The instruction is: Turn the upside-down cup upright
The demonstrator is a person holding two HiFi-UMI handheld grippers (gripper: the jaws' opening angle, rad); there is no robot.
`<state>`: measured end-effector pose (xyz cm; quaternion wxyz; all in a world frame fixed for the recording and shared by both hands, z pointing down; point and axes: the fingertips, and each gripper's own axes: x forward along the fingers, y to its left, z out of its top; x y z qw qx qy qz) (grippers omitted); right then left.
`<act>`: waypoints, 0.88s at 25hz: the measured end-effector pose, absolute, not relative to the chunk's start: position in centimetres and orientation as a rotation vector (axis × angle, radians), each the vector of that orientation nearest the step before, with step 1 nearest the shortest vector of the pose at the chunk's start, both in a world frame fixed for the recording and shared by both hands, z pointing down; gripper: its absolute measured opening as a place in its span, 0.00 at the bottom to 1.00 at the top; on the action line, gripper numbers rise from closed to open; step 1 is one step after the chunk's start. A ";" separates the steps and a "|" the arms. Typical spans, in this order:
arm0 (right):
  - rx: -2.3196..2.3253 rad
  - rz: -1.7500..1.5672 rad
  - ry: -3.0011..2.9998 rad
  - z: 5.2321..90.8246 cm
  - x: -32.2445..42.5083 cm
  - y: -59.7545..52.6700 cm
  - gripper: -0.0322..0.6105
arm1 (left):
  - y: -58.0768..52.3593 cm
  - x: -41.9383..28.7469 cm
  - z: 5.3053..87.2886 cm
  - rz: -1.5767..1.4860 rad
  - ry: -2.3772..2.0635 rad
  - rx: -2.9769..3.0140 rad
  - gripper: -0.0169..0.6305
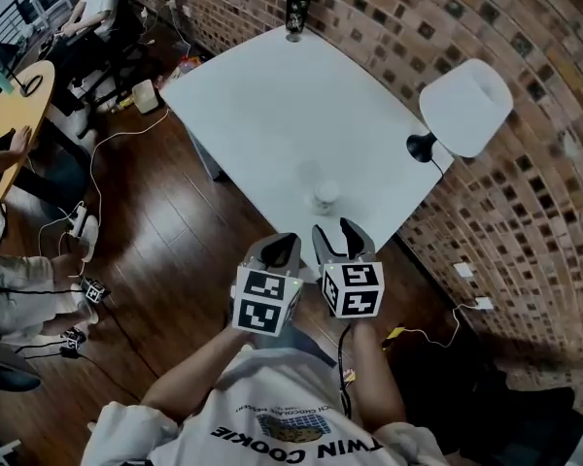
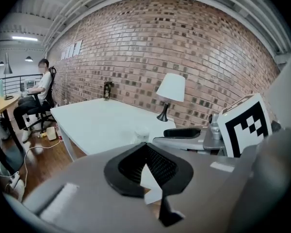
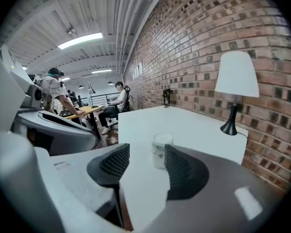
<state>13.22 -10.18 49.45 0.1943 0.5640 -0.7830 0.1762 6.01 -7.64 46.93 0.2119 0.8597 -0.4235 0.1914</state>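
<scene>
A brick wall (image 1: 389,27) backs a white counter (image 1: 272,115) above a dark wood floor (image 1: 165,231).

Head view: the clear cup (image 1: 325,194) stands on end close to the counter's near edge. Its long axis is vertical and a whitish closed end faces up. The left claw (image 1: 280,250) and right claw (image 1: 342,233) hover side by side at that edge.

Left gripper view: the pads meet at their tips and hold nothing, with the cup (image 2: 141,134) well ahead.

Right gripper view: the jaws stand well apart and empty. The cup (image 3: 161,151) stands beyond the gap, untouched, and a lamp (image 3: 236,81) is off to the right.
</scene>
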 end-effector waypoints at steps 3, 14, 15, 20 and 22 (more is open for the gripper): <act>1.545 0.492 -2.216 51.5 14.6 -13.5 0.40 | -10.3 6.7 48.0 0.565 -1.212 2.350 0.03; 1.287 0.454 -2.234 58.2 14.4 -18.4 0.54 | -15.3 7.8 49.8 0.649 -1.299 2.275 0.03; 1.273 0.437 -2.234 58.4 14.3 -18.5 0.54 | -15.5 7.8 49.9 0.651 -1.303 2.271 0.03; 1.200 0.394 -2.236 58.6 13.7 -18.8 0.51 | -16.5 7.2 50.2 0.646 -1.314 2.256 0.03; 1.171 0.404 -2.240 58.1 13.6 -19.0 0.50 | -16.8 6.7 50.3 0.641 -1.308 2.254 0.03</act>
